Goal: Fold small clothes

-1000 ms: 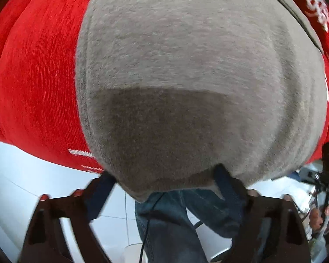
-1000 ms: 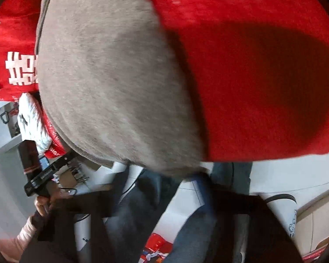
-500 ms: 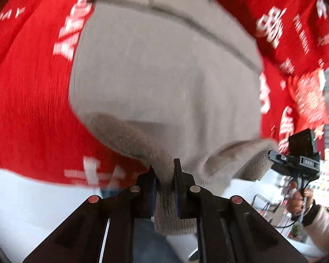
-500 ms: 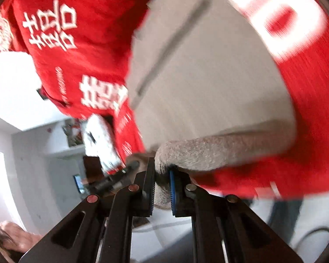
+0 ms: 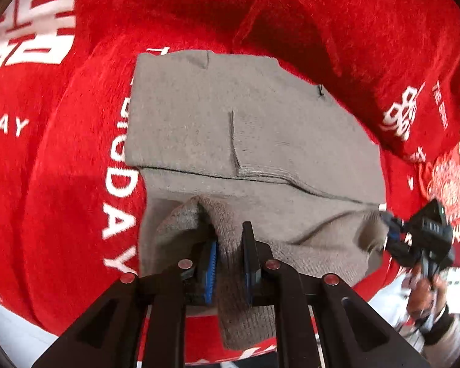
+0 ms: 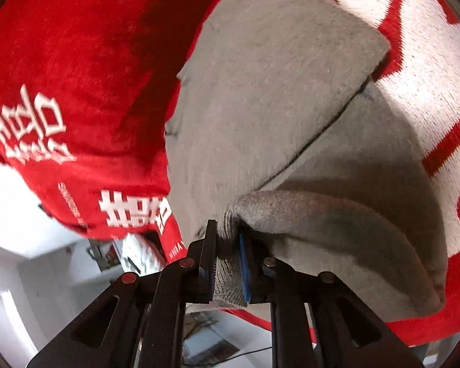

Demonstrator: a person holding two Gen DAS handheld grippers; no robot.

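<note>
A grey knit garment [image 5: 245, 128] lies on a red cloth with white lettering [image 5: 61, 184]. My left gripper [image 5: 229, 245] is shut on the garment's near ribbed edge, which bunches up between the blue pads. My right gripper [image 6: 227, 245] is shut on another part of that near edge of the same grey garment [image 6: 260, 92]. The right gripper also shows in the left wrist view [image 5: 420, 239], at the garment's right corner. The near edge is lifted off the cloth; the far part lies flat and folded.
The red cloth [image 6: 76, 61] covers the table and hangs over its edge. Beyond the edge are a white floor and room clutter [image 6: 113, 254]. The person's hand [image 5: 426, 291] holds the right gripper at the lower right.
Both grippers have shut on the garment's near edge and lifted it. The cameras have pulled back, so more of the garment and red cloth shows.
</note>
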